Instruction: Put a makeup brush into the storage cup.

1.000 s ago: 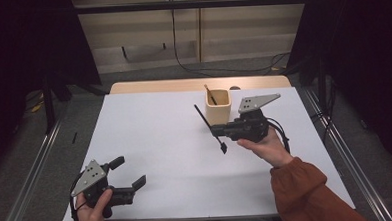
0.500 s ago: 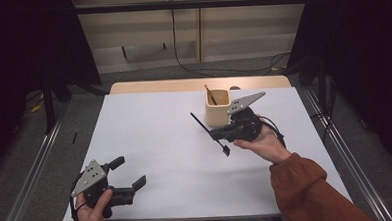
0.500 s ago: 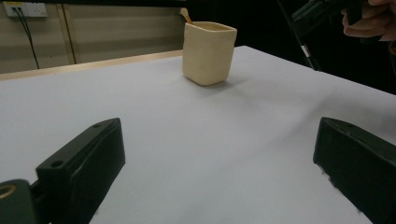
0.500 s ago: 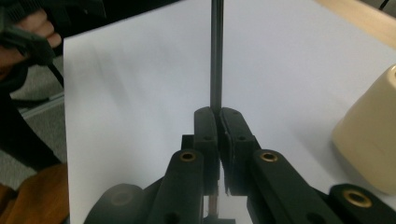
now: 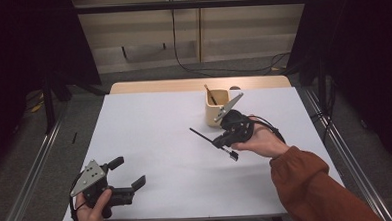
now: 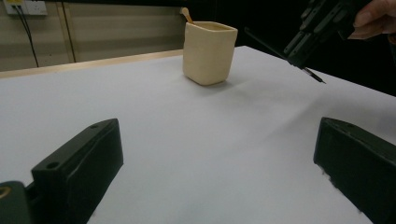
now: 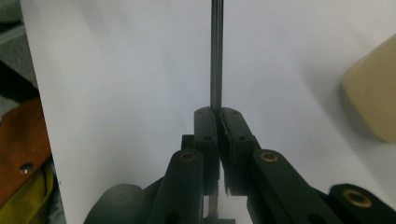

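Note:
My right gripper (image 5: 219,141) is shut on a thin black stick (image 5: 200,134) and holds it just above the white table, left of and in front of a cream cup (image 5: 216,109). The stick juts out of both sides of the jaws. In the right gripper view the jaws (image 7: 217,116) pinch the stick (image 7: 215,56), with the cup (image 7: 373,98) at the right edge. A wooden stick (image 5: 210,96) leans in the cup. My left gripper (image 5: 129,172) rests open at the front left corner, nothing between its jaws (image 6: 215,172). It faces the cup (image 6: 208,52) and the right gripper (image 6: 303,44).
A white sheet covers the table (image 5: 149,122), with a bare wooden strip (image 5: 158,86) along the back edge. Metal rails (image 5: 31,167) run along the floor at both sides. Dark curtains flank the table, and cables lie on the floor behind it.
My right gripper has shifted a little left and rolled over with the black stick, whose far tip has swung down toward the table and away from the cup. The left gripper has stayed put.

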{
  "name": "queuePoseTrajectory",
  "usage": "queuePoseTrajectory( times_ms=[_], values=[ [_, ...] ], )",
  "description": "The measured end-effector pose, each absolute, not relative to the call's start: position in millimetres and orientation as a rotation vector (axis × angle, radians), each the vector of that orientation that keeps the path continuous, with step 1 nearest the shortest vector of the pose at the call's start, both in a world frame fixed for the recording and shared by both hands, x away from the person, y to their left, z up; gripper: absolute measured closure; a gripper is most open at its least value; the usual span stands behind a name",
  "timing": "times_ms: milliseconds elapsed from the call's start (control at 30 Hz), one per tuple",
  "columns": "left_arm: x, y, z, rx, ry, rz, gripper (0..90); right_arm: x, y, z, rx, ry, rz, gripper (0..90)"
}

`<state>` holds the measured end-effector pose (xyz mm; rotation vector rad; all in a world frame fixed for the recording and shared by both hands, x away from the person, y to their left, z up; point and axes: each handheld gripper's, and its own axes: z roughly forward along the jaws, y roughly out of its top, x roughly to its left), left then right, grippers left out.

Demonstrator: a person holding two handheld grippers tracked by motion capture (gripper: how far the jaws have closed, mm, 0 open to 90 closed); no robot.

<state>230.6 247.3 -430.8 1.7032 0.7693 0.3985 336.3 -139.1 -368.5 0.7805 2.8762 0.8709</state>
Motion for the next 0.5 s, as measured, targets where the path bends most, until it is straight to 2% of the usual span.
queuePoseTrajectory(
  times_ms=[500],
  values=[
    [230.2,244.3,-430.4,1.724,0.758,0.394,1.0,332.9,-123.3,-377.8,0.631,3.073,0.577,86.0]
  ],
)
